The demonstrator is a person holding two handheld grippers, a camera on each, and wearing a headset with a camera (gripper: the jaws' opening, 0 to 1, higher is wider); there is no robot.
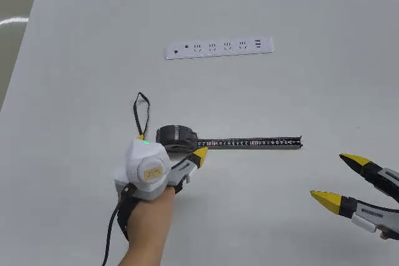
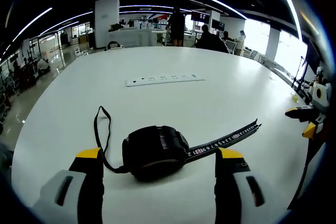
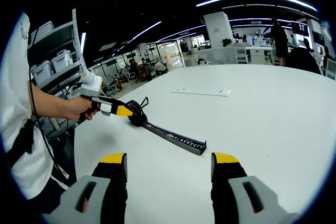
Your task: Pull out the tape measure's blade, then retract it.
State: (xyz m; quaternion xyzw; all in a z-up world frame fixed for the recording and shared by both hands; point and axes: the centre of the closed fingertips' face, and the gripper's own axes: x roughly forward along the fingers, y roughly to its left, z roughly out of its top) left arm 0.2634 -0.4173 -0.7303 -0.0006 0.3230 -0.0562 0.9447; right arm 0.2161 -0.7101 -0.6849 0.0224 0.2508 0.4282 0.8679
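As we look down from the head view, the white counter [image 1: 312,91] carries everything, its left edge showing at the upper left. Our left hand-held gripper [image 2: 159,156] sits toward the near edge, left of the middle. Its jaws are spread wide and straddle the tape measure [image 1: 176,136] from the near side. In the left gripper view one yellow tip stands on each side of the black case with bare counter between tip and case, so we grip nothing there. Our right hand-held gripper [image 1: 332,176] hovers near the right edge, closer to us than the tape. Its jaws are parted and empty.

A white power strip [image 1: 219,47] lies flat farther out toward the far edge, well apart from the tape measure and roughly parallel to it.

The tape measure rests on its side on the counter. Its blade [image 1: 249,142] is drawn out and lies flat, running from the case toward the right edge. The blade's tip stops apart from the right hand-held gripper. A thin black strap [image 1: 142,113] loops from the case toward the far edge.
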